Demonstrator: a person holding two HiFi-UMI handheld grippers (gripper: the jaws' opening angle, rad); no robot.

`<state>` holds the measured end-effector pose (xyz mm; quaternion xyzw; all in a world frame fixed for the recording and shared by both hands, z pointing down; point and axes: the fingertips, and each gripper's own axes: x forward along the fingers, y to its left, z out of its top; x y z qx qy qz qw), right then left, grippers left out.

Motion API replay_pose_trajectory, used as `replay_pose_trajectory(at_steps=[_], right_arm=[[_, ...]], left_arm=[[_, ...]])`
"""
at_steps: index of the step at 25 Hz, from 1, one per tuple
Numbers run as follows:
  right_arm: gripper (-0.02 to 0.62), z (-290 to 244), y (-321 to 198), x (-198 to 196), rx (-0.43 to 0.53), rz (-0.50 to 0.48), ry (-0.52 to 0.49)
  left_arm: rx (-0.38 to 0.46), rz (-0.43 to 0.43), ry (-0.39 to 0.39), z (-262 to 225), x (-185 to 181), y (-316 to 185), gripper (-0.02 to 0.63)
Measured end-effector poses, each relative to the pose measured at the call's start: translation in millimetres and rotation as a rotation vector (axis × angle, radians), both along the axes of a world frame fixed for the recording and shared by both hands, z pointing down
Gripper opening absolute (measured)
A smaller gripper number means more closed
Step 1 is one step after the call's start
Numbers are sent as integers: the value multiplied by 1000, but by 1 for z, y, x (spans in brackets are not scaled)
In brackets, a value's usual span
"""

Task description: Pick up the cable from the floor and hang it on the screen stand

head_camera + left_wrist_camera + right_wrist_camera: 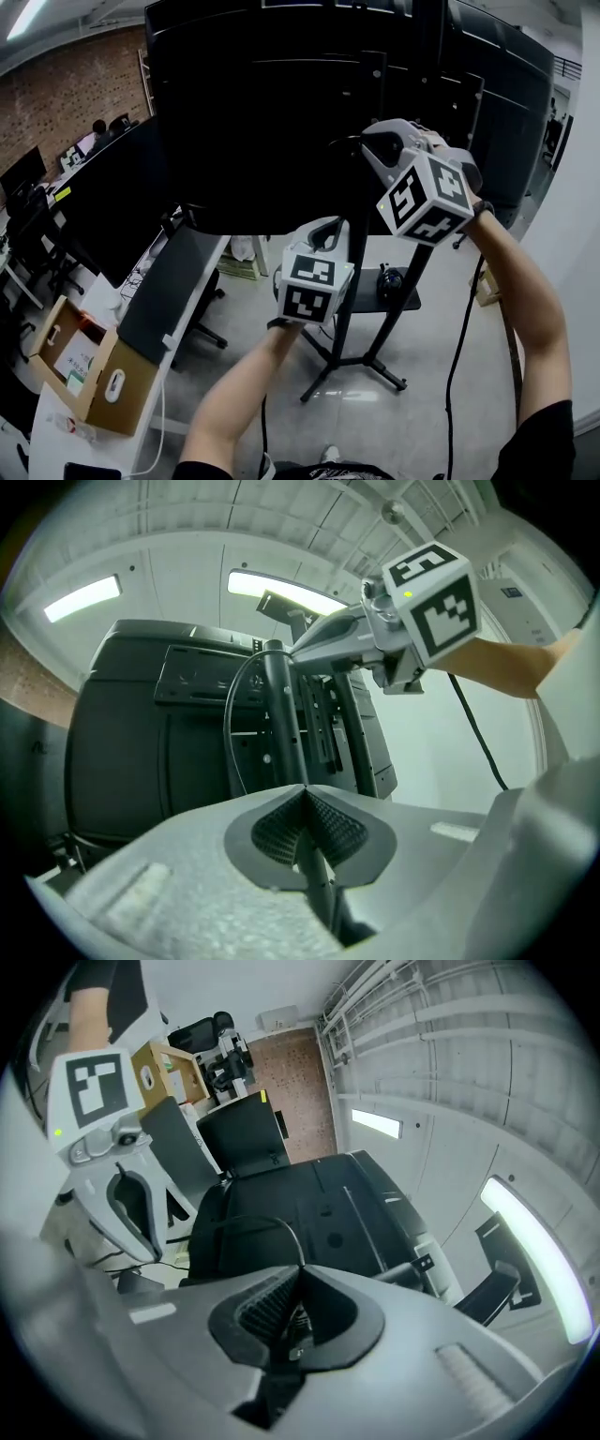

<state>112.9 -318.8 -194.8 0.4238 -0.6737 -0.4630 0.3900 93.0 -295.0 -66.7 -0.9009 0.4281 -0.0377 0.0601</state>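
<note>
One cardboard box (89, 375) sat on the surface (103, 302) far left, off-task. L tongs (302, 794) were pinched fully shut on what looked like a lower run of the single cable (260, 1219), prob. to hold slack up off the floor. Middle: one screen stand (359, 246) w/ one big screen (262, 112). R tongs (298, 1274), higher by the pole, were clamped on the cable near its end, prob. so the loop could drape over the stand. Two tongs total.

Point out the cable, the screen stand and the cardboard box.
cable (226, 714), left gripper view, middle of its loop.
screen stand (284, 724), left gripper view, its upright pole.
cardboard box (136, 389), head view, its front wall.
</note>
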Motion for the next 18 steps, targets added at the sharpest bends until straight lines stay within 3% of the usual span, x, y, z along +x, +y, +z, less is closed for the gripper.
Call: replay_pose_trajectory(at_steps=[8,15,18], right_arm=[[17,-120,-42,-11,79,72,11],[15,-185,-86,5,117,213,2],[15,-217,-95,24,192,305,-8]], left_arm=[[65,5,-50,-47,-6,-31,2],[130,59,-35,-99,-1,-71,2],[161,94,-29,-124,5,-79,2]])
